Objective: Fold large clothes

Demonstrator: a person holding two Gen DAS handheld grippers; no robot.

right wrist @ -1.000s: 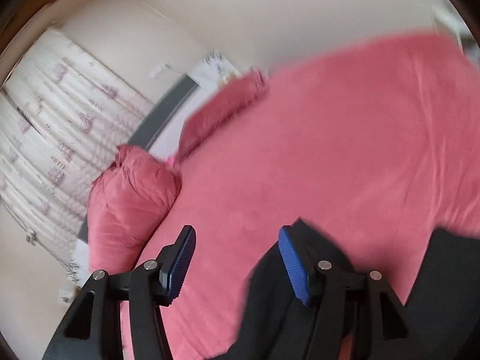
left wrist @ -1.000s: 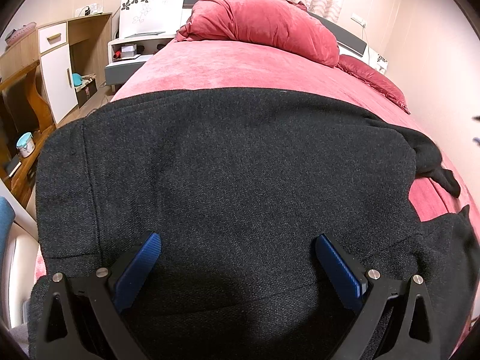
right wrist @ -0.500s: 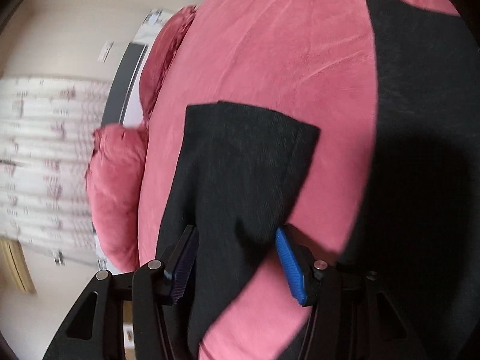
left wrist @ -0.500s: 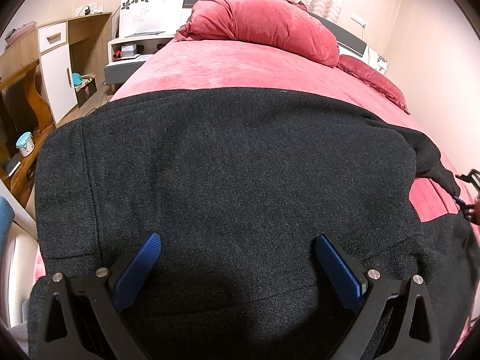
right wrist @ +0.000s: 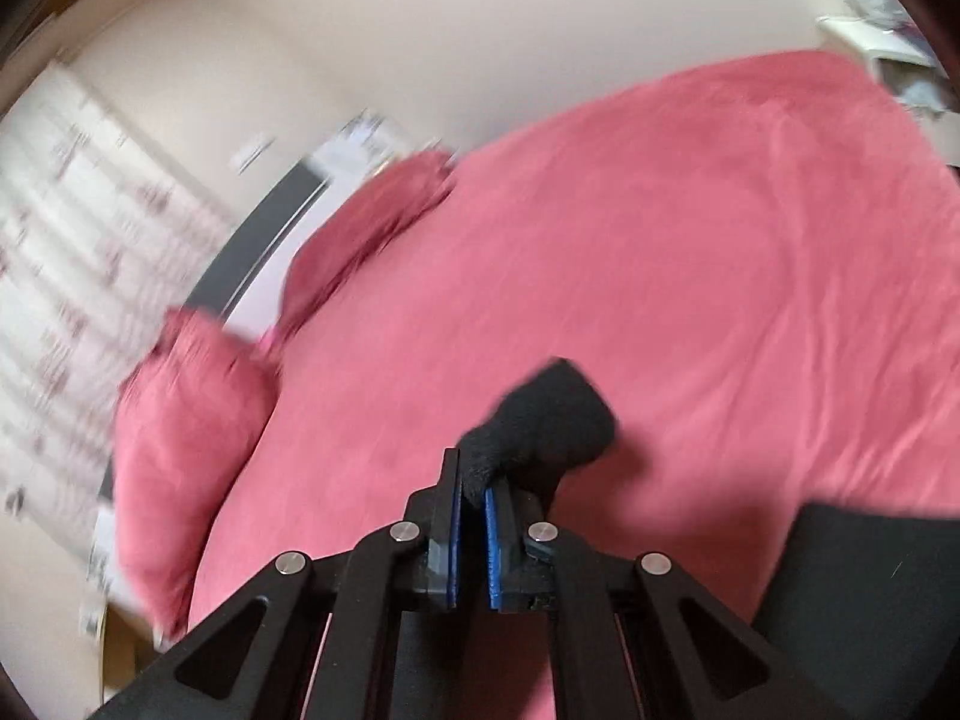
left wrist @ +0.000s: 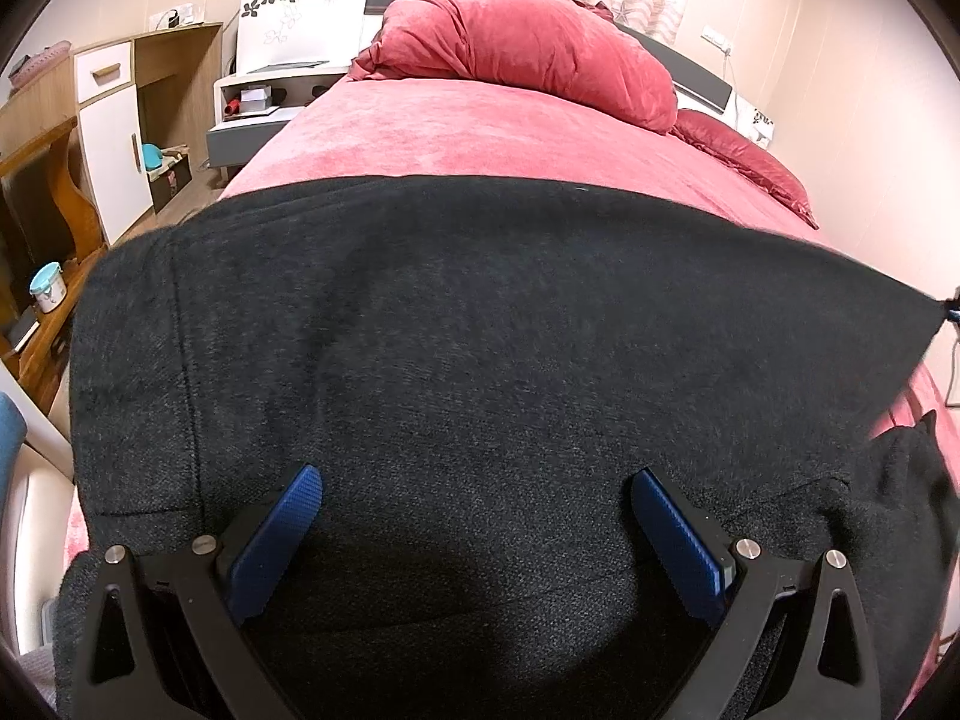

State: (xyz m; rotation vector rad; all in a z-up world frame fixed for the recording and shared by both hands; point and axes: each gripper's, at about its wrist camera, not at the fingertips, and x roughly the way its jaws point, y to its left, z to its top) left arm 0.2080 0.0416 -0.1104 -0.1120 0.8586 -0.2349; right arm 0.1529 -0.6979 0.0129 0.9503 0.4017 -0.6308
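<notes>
The black coat [left wrist: 480, 360] lies spread across the near half of the pink bed [left wrist: 432, 150], filling the left wrist view from about 9 o'clock to 3 o'clock; its far edge runs straight across the bedspread, and one corner is drawn out taut toward 3 o'clock at the frame's right edge; the left gripper [left wrist: 480, 540] hangs over the coat with its blue pads wide apart and nothing between them; whether the fingers [left wrist: 276, 540] touch the cloth below cannot be told. A heaped red duvet [left wrist: 528, 42] sits at 12 o'clock at the head of the bed, a red pillow [left wrist: 744, 162] at 2 o'clock, a wooden desk [left wrist: 48, 180] and white cupboard at 9 to 10 o'clock.

In the right wrist view, blurred, the right gripper [right wrist: 471, 516] has just been closing and its pads are now pinched together on a bunched fold of the coat [right wrist: 540, 420], which sticks out from the fingertips toward 1 o'clock above the pink bedspread; more black cloth shows at 4 o'clock.
</notes>
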